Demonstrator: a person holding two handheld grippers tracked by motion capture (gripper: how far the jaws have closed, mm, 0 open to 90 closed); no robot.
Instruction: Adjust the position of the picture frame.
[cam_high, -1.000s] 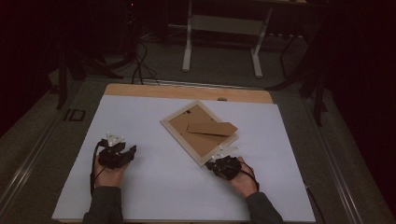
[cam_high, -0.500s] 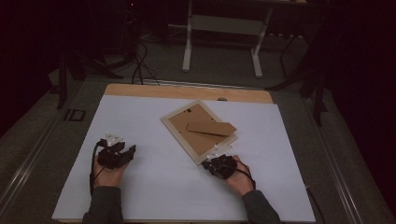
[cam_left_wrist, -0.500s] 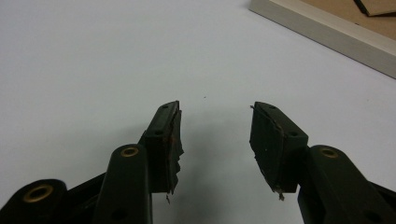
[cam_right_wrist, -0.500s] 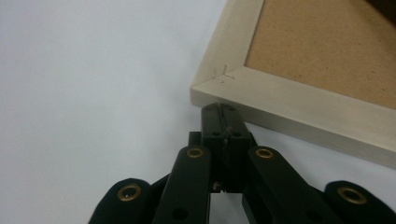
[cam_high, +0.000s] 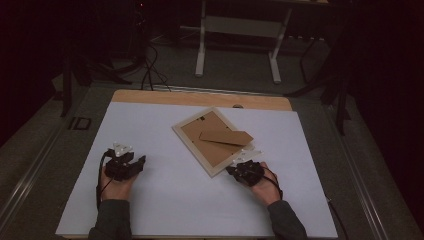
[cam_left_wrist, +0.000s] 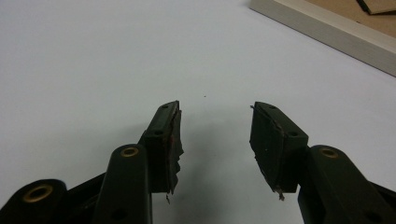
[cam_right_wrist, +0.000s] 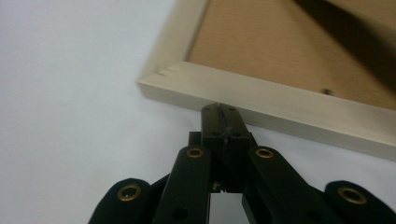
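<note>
The wooden picture frame (cam_high: 218, 141), lying face down on the white worktop (cam_high: 165, 200), has turned slightly from where it lay a second earlier, its near corner swinging a little toward the worktop's left edge while its far corner has stayed near the back edge. The right gripper (cam_high: 239, 171), jaws pressed together with nothing between them, has shifted a little leftward along the near side with that corner, and in the right gripper view its tips (cam_right_wrist: 220, 111) sit against the frame's pale outer edge, just beside the mitred corner.
</note>
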